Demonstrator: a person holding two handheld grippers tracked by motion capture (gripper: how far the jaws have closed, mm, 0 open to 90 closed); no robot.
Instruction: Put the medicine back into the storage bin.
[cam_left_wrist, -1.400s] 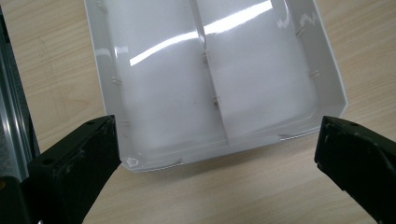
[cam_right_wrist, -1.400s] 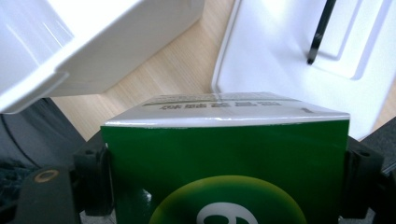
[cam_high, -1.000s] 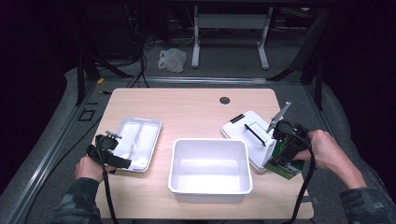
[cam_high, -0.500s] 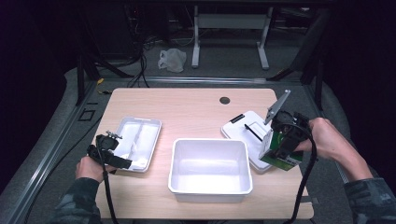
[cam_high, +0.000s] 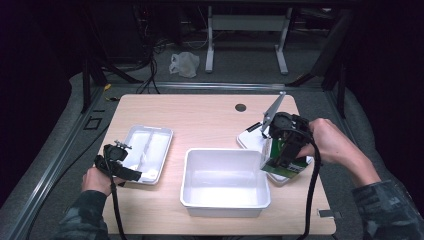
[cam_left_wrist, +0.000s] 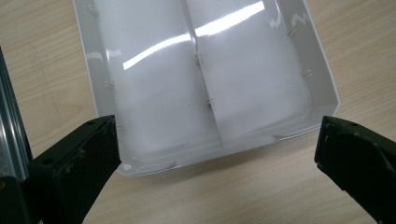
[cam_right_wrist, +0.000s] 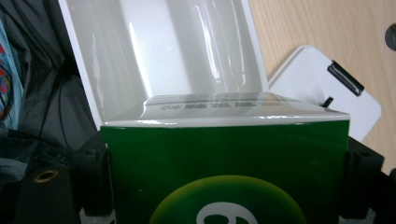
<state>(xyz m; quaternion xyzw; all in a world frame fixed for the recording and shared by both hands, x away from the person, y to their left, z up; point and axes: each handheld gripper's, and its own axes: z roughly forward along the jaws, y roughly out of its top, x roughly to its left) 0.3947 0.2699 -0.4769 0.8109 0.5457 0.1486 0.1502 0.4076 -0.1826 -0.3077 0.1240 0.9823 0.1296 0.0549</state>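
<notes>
Since the earlier frames, the right gripper (cam_high: 280, 161) has risen from the flat white tray (cam_high: 252, 138) at the right of the worktop (cam_high: 200, 115) and carried the green box (cam_high: 282, 167) toward the white bin (cam_high: 225, 182); the left gripper (cam_high: 131, 172) has kept its place by the divided tray (cam_high: 147, 152).

From the high view, the right gripper hangs above the worktop with the green box clamped between its jaws. The box sits tilted just over the bin's right rim, partly above the flat white tray. The person's right hand (cam_high: 327, 142) grips the tool from the right. The white bin stands in the middle of the worktop, near the front edge. The left gripper rests low at the near corner of the divided tray, held by the left hand (cam_high: 97, 179), and its cable trails down toward the person.

In the left gripper view, the two black jaws stand wide apart with nothing between them. The divided tray (cam_left_wrist: 154, 84) lies just ahead on the wood, its centre rib running away from the camera, and the left jaw touches or nearly touches the tray's near corner.

In the right gripper view, the green box (cam_right_wrist: 224, 163) spans the whole gap between the jaws, both pads pressed to its sides. Beyond its white top edge lies the inside of the white bin (cam_right_wrist: 168, 46), and the flat white tray (cam_right_wrist: 317, 88) with a black clip shows at the right on the wood.
</notes>
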